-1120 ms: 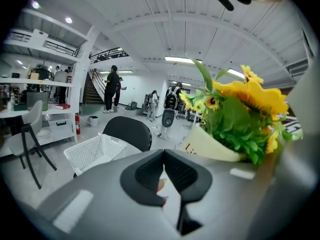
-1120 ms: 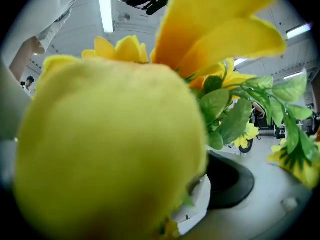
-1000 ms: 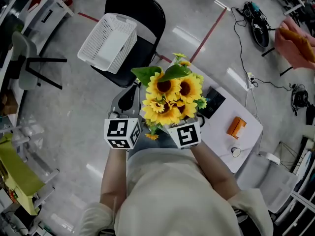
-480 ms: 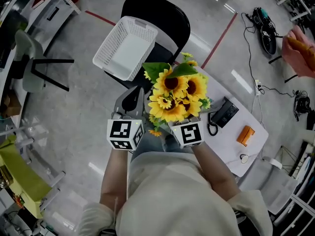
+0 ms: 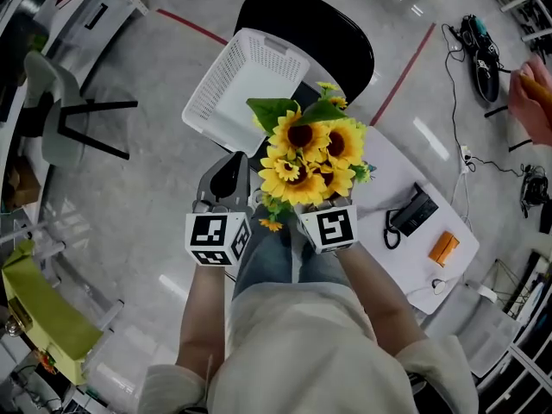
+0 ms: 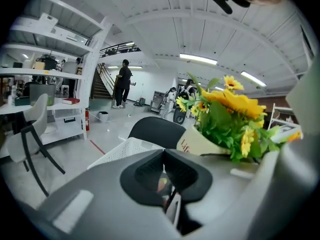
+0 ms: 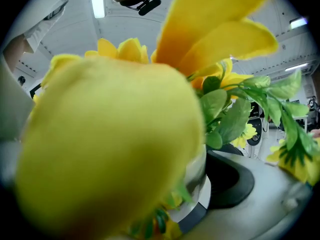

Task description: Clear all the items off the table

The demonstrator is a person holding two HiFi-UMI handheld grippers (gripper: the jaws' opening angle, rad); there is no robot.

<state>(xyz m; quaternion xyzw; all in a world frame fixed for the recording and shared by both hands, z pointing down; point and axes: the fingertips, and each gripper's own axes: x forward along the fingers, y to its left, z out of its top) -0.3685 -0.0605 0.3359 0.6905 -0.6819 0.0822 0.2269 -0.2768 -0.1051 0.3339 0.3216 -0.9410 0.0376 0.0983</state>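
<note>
The right gripper point(image 5: 317, 203) squeezed the flowers point(image 5: 310, 149), up in the air near the basket point(image 5: 233, 93). The left gripper point(image 5: 229, 164) was closed tight, holding nothing. The heavy flowers could tip and slip out.

An industrial workshop hall: white shelving point(image 6: 45, 74), a staircase point(image 6: 102, 83) (bare grey floor point(image 5: 129, 188)).

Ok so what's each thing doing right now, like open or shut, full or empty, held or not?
left gripper: shut, holding nothing.
right gripper: shut on the sunflower pot.
sunflower pot: held, off the table.
white basket: empty, resting on the black chair.
table: not cleared yet; an orange item and a black device lie on it.
</note>
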